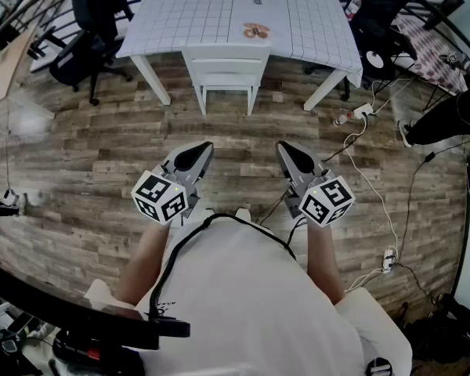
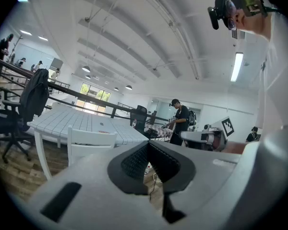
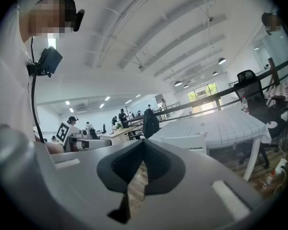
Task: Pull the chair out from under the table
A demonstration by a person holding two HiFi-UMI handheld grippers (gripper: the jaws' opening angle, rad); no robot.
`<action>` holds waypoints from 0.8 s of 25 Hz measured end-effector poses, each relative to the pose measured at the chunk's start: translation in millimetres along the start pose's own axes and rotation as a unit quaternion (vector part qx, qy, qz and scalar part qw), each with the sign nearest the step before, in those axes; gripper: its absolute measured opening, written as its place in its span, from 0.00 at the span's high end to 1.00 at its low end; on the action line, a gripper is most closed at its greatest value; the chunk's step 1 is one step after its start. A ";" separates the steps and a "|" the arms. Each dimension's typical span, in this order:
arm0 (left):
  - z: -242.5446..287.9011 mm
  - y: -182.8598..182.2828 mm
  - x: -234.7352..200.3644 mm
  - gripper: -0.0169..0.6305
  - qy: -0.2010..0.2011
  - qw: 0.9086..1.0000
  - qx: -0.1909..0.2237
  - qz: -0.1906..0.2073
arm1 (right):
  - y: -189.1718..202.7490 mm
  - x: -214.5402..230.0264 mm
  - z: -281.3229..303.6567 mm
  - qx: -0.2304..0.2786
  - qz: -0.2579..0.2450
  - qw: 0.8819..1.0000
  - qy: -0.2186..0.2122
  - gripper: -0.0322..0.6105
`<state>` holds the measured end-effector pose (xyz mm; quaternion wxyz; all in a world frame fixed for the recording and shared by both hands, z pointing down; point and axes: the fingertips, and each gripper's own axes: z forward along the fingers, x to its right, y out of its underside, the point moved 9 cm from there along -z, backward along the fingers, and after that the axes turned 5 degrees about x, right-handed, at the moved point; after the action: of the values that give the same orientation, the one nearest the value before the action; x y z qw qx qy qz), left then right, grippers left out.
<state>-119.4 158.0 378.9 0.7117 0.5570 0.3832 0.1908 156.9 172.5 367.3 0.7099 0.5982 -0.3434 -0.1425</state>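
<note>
A white chair [image 1: 225, 69] stands tucked under the table [image 1: 180, 14], which has a white grid cloth, at the top of the head view. Its back faces me across bare wooden floor. My left gripper [image 1: 206, 149] and right gripper [image 1: 283, 149] are held side by side, well short of the chair, both pointing toward it. Each is shut with nothing between its jaws. In the left gripper view the chair [image 2: 91, 143] shows left of the closed left gripper [image 2: 149, 143]. In the right gripper view the chair [image 3: 187, 143] shows right of the closed right gripper [image 3: 144, 143].
Black office chairs stand left [image 1: 94, 22] and right [image 1: 376, 14] of the table. Cables and a power strip [image 1: 364, 112] lie on the floor at the right, with a bottle [image 1: 342, 119] near the table leg. A small brown item [image 1: 256, 30] lies on the cloth.
</note>
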 end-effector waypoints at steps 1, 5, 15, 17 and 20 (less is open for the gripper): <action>-1.6 1.3 0.2 0.96 -0.002 1.000 -0.003 -0.003 | -0.8 -0.9 -2.0 0.000 -0.002 1.000 0.000 0.94; -7.6 4.5 2.3 0.96 -0.007 1.000 -0.005 -0.019 | -3.5 -3.7 -8.9 0.001 -0.009 1.000 -0.001 0.94; -12.3 8.1 13.2 0.96 -0.037 0.999 0.006 -0.004 | 0.2 0.6 -26.5 0.007 0.015 1.000 -0.014 0.94; -13.3 12.5 16.9 0.96 -0.045 0.999 0.005 -0.008 | 3.5 1.7 -29.0 -0.004 0.030 0.999 -0.025 0.94; -11.7 17.7 24.5 0.96 -0.048 0.999 -0.002 -0.009 | 9.2 2.8 -31.4 -0.018 0.067 0.996 -0.052 0.95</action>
<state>-110.0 188.1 386.4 0.7320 0.5605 0.3535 0.1584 177.7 196.6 375.4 0.7098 0.5525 -0.4166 -0.1316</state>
